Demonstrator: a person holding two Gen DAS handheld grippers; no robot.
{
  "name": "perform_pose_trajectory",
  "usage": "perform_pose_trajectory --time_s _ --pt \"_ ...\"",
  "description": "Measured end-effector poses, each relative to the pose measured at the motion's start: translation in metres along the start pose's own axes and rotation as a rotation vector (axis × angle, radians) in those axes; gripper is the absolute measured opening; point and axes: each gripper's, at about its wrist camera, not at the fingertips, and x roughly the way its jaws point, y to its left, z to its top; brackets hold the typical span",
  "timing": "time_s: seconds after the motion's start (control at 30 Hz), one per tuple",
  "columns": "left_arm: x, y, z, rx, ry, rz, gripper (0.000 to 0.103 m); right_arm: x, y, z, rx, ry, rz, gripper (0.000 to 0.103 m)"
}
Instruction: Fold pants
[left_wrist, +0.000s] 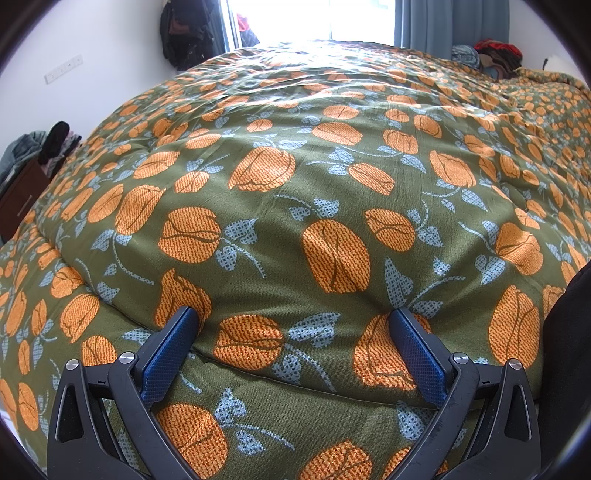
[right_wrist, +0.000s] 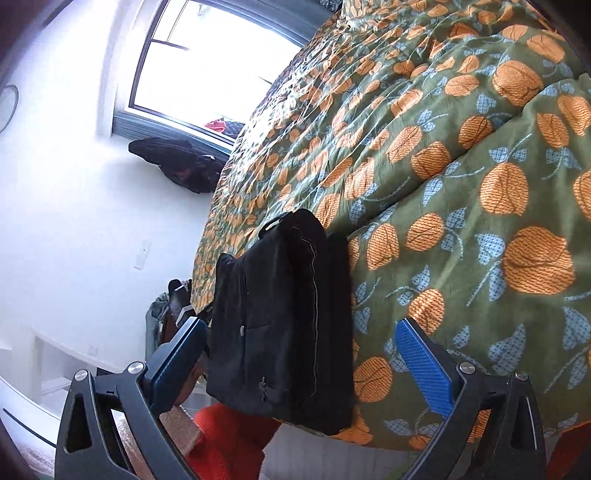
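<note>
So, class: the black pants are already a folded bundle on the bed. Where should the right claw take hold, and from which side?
Grip the bundle's near bottom edge, coming in head-on from the bed's edge. In the right wrist view the black pants lie folded at the edge of the floral bedspread, between the fingers of the open right claw; the near end seems to overhang, probably giving the fingers room.

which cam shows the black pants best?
Right wrist: the folded black pants sit mid-frame on the floral bedspread, seam and button visible. Left wrist catches only a dark sliver at its right edge, possibly the pants.
</note>
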Motion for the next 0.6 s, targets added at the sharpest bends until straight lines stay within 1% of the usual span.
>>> perform_pose_trajectory --time_s 0.13,0.23,0.27,0.3,0.33,0.37,0.4,0.43,0.5,0.53,0.57,0.6 --pt "0.000 0.000 0.000 0.000 0.001 -0.001 0.102 0.025 0.003 -0.001 -0.009 0.093 0.006 0.100" --pt "0.002 -0.001 0.001 -0.001 0.009 0.002 0.102 0.044 0.007 -0.004 -0.025 0.143 0.001 0.100" --pt "0.003 -0.001 0.003 -0.001 0.025 0.003 0.102 0.050 0.008 -0.004 -0.028 0.156 0.001 0.100" --pt "0.002 -0.001 0.006 0.008 0.057 -0.003 0.102 0.056 0.009 -0.004 -0.033 0.167 -0.005 0.100" --pt "0.001 0.000 0.011 0.025 0.109 -0.027 0.102 0.061 0.009 -0.003 -0.040 0.178 -0.016 0.100" --pt "-0.006 0.004 0.015 0.027 0.154 -0.068 0.098 0.066 0.010 -0.003 -0.045 0.194 -0.023 0.100" --pt "-0.019 0.008 0.016 0.009 0.177 -0.137 0.094 0.069 0.011 -0.002 -0.051 0.212 -0.021 0.100" --pt "-0.036 0.012 0.013 -0.005 0.196 -0.249 0.089 0.072 0.013 -0.001 -0.057 0.231 -0.009 0.099" --pt "-0.072 0.013 -0.002 0.016 0.256 -0.544 0.090 0.077 0.016 -0.001 -0.062 0.284 0.032 0.096" --pt "-0.087 0.008 -0.014 0.047 0.279 -0.658 0.093 0.076 0.015 0.002 -0.070 0.306 0.044 0.096" --pt "-0.099 0.000 -0.026 0.083 0.293 -0.720 0.096 0.079 0.015 0.003 -0.083 0.326 0.041 0.096" --pt "-0.106 -0.010 -0.040 0.125 0.311 -0.746 0.096 0.084 0.015 0.003 -0.094 0.348 0.025 0.094"
